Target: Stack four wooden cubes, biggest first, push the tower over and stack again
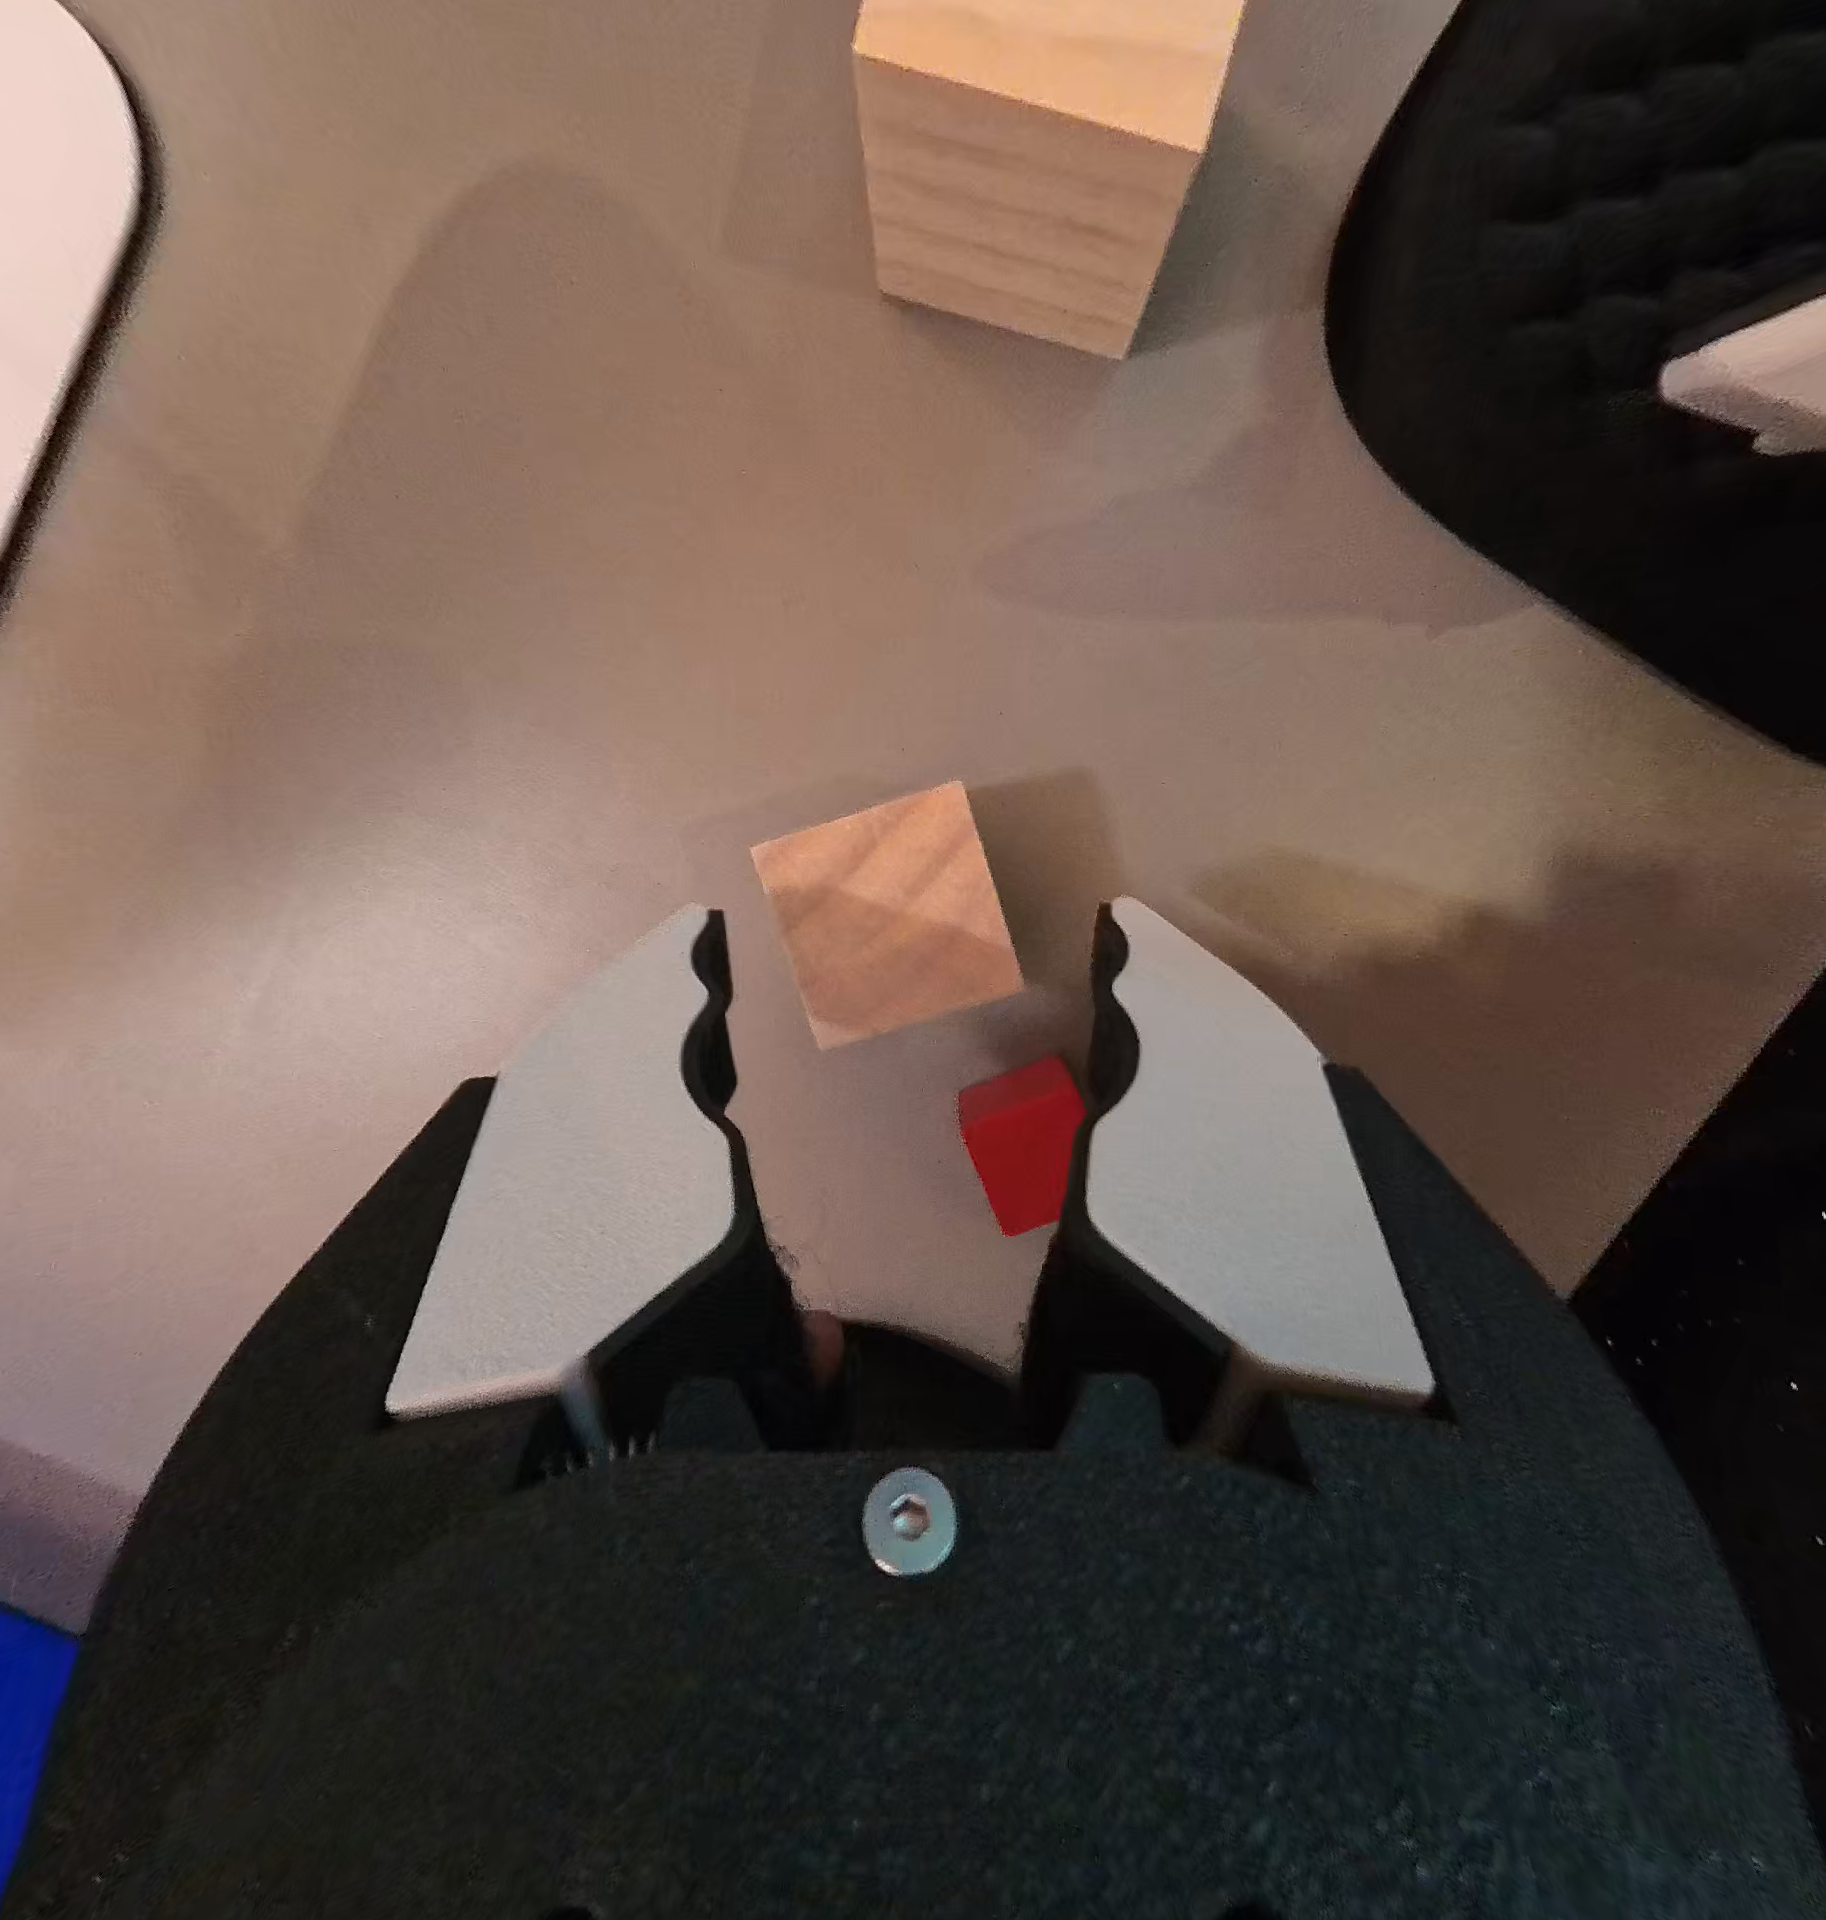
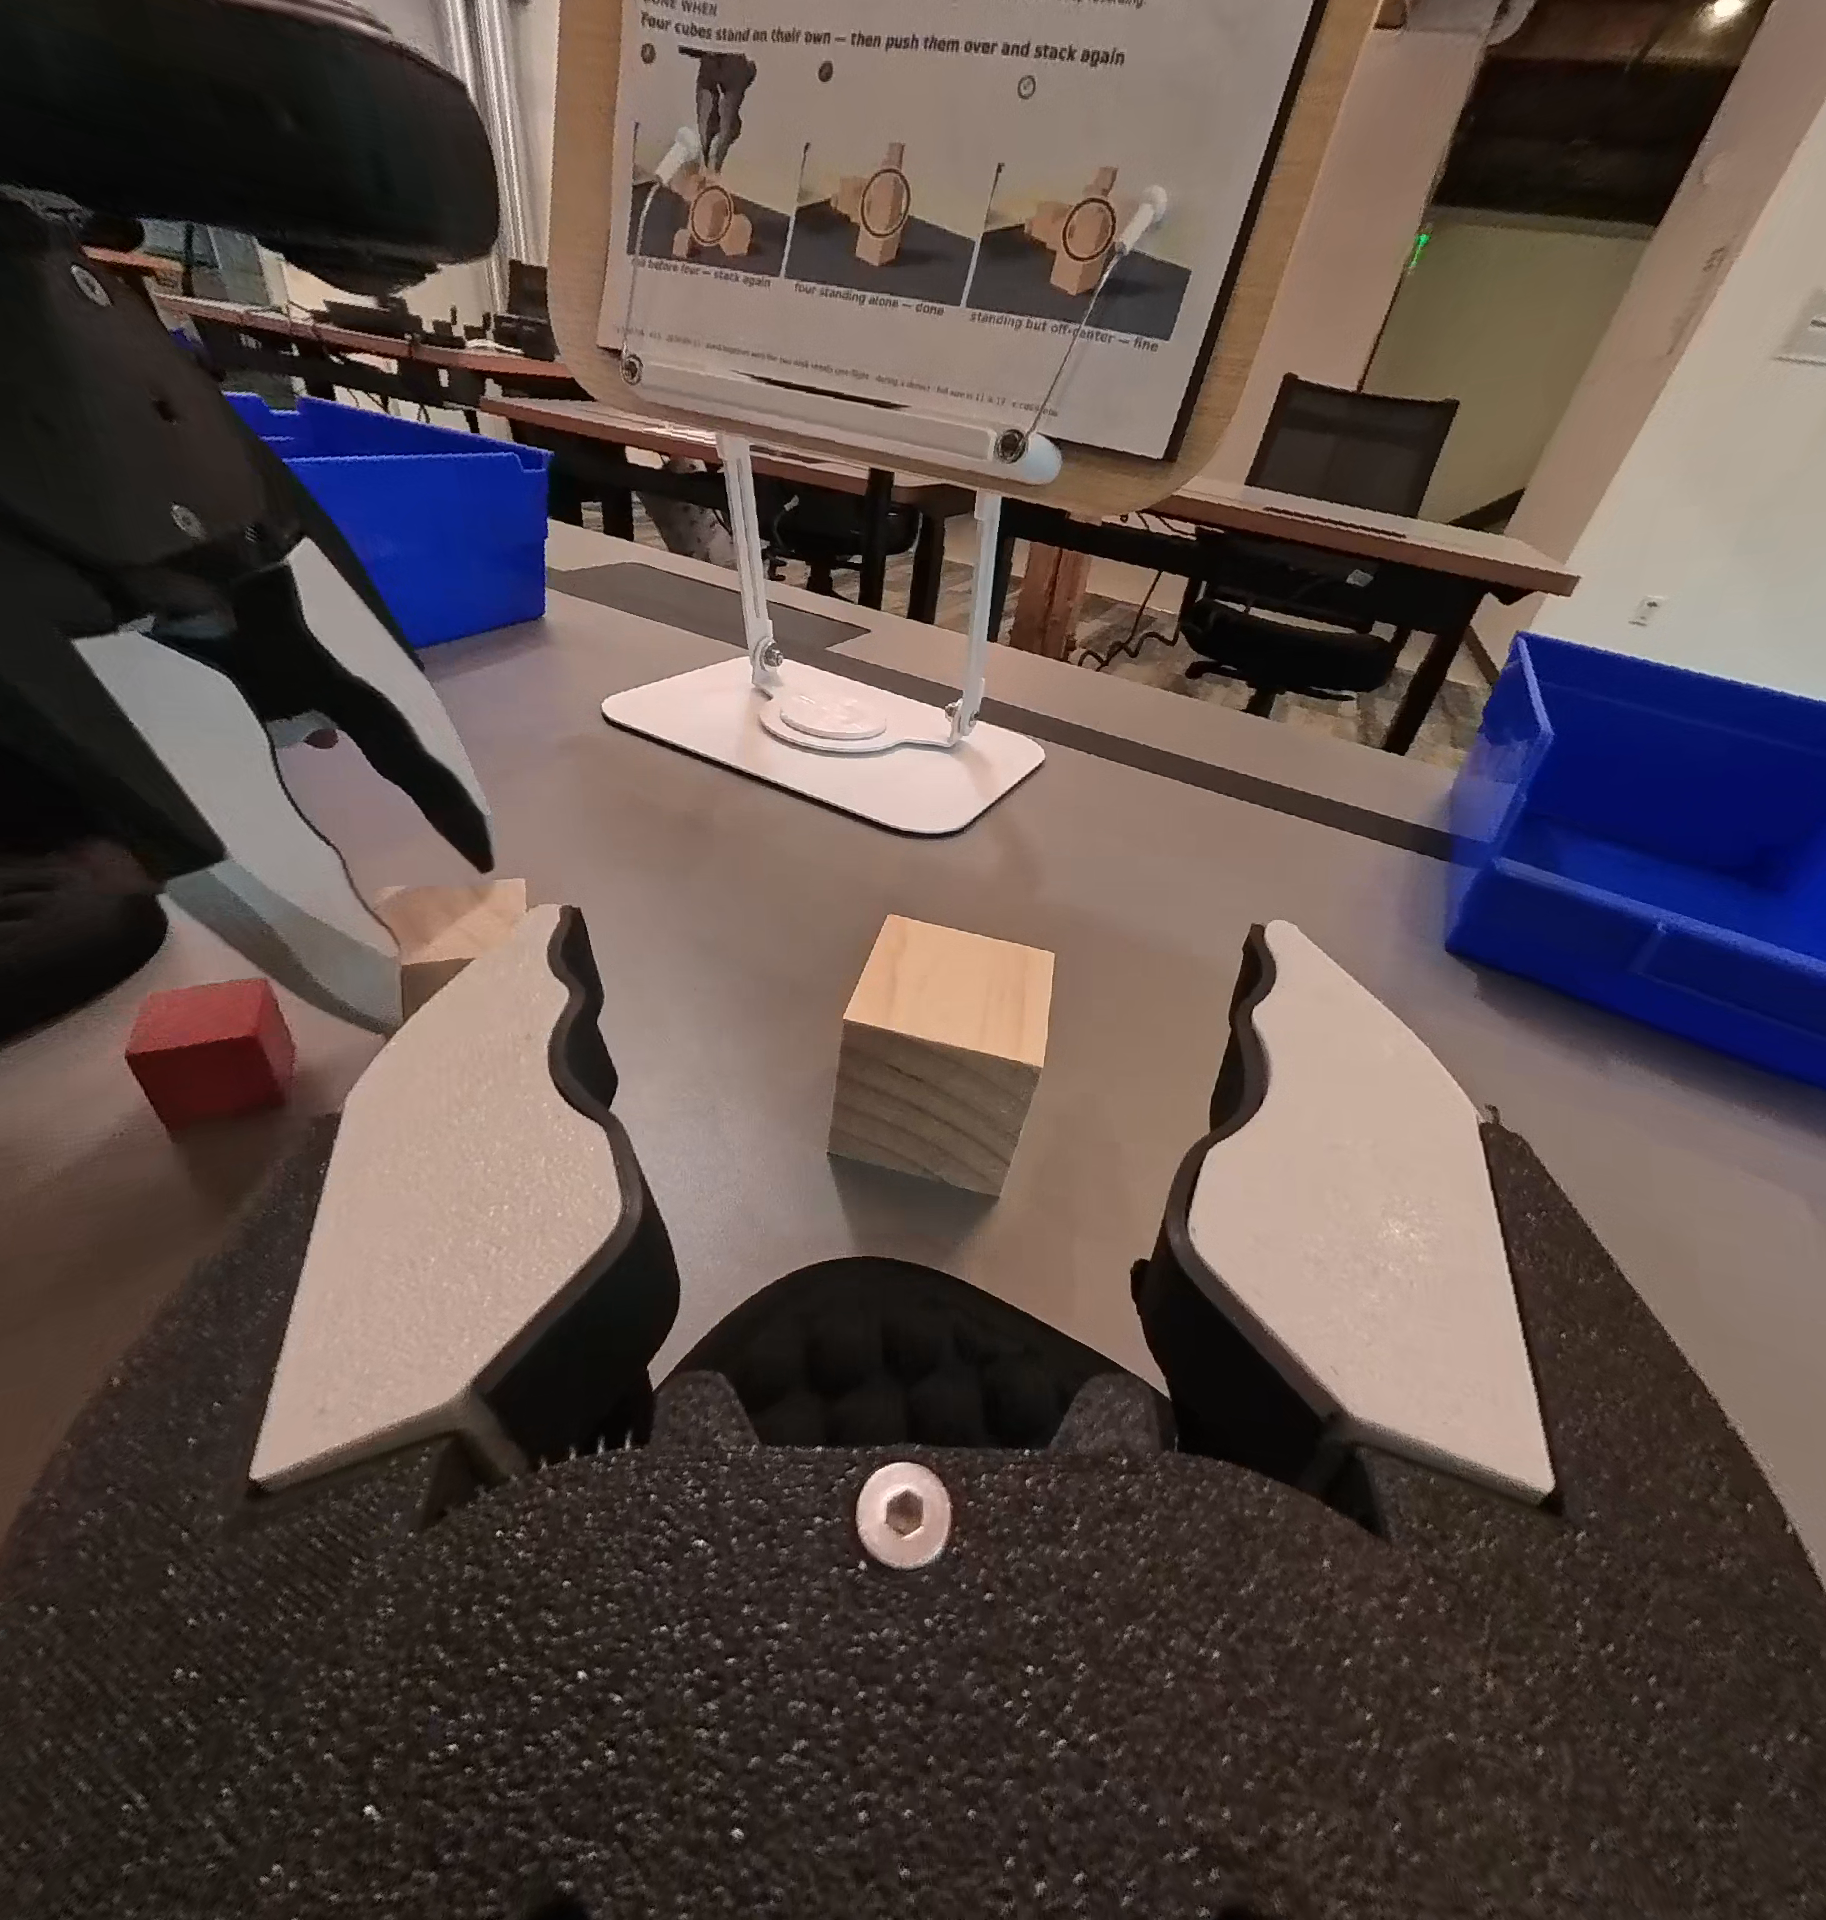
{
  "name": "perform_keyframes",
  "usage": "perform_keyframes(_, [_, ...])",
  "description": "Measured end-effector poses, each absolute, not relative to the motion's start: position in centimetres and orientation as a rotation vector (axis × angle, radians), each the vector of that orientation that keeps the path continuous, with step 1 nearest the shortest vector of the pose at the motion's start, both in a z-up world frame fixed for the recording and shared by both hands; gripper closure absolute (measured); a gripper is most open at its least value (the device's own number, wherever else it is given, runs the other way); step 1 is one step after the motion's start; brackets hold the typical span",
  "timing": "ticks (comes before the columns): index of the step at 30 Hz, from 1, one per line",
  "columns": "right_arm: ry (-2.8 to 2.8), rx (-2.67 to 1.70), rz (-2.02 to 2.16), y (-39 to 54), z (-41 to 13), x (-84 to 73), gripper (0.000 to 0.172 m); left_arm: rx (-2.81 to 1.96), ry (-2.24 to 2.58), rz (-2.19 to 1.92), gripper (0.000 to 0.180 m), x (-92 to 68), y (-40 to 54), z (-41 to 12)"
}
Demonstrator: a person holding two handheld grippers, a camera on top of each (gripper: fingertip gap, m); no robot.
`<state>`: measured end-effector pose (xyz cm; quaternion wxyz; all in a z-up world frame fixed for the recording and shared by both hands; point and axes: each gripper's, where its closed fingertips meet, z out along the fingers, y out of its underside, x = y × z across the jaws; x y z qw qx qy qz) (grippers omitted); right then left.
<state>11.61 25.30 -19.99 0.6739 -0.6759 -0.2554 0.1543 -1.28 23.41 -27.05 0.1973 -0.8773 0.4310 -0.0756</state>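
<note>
My left gripper (image 1: 909,914) is open and points down over the grey table (image 1: 473,727). A small wooden cube (image 1: 886,914) lies between its fingertips, with a gap on each side. A small red cube (image 1: 1021,1141) lies beside the right finger (image 1: 1179,1039). My right gripper (image 2: 914,930) is wide open and low over the table. A larger wooden cube (image 2: 940,1060) stands between its fingers, touching neither. The right wrist view also shows the left gripper (image 2: 421,925) over the small wooden cube (image 2: 452,920), with the red cube (image 2: 213,1049) next to it.
A white stand base (image 2: 826,758) carrying a board with a printed sheet (image 2: 909,208) stands behind the cubes. Blue bins sit at the right (image 2: 1667,935) and back left (image 2: 421,530). The larger wooden cube (image 1: 1034,177) and the right gripper (image 1: 1615,364) show ahead in the left wrist view.
</note>
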Motion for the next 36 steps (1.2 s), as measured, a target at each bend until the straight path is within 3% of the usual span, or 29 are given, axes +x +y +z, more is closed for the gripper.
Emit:
perform_keyframes(3, [-0.573, -1.528, 0.350, 25.4, -20.0, 11.6, 0.058, -2.488, 1.173, -0.236, 0.115, -1.4, 23.7, -27.5])
perform_keyframes(5, [-0.578, -1.526, 0.346, 25.3, -20.1, 11.6, 0.058, -2.516, 1.204, -0.256, 0.130, -1.5, 23.6, -28.2])
perform_keyframes(7, [-0.586, -1.522, 0.346, 25.3, -20.0, 11.5, 0.058, -2.510, 1.223, -0.265, 0.133, -1.4, 23.7, -28.3])
perform_keyframes(19, [-0.586, -1.521, 0.358, 25.3, -20.0, 11.5, 0.059, -2.304, 1.421, -0.380, 0.135, 5.0, 27.8, -20.5])
perform_keyframes(36, [-0.565, -1.522, 0.387, 25.3, -19.9, 11.7, 0.060, -2.262, 1.627, -0.432, 0.134, 10.9, 29.6, -22.6])
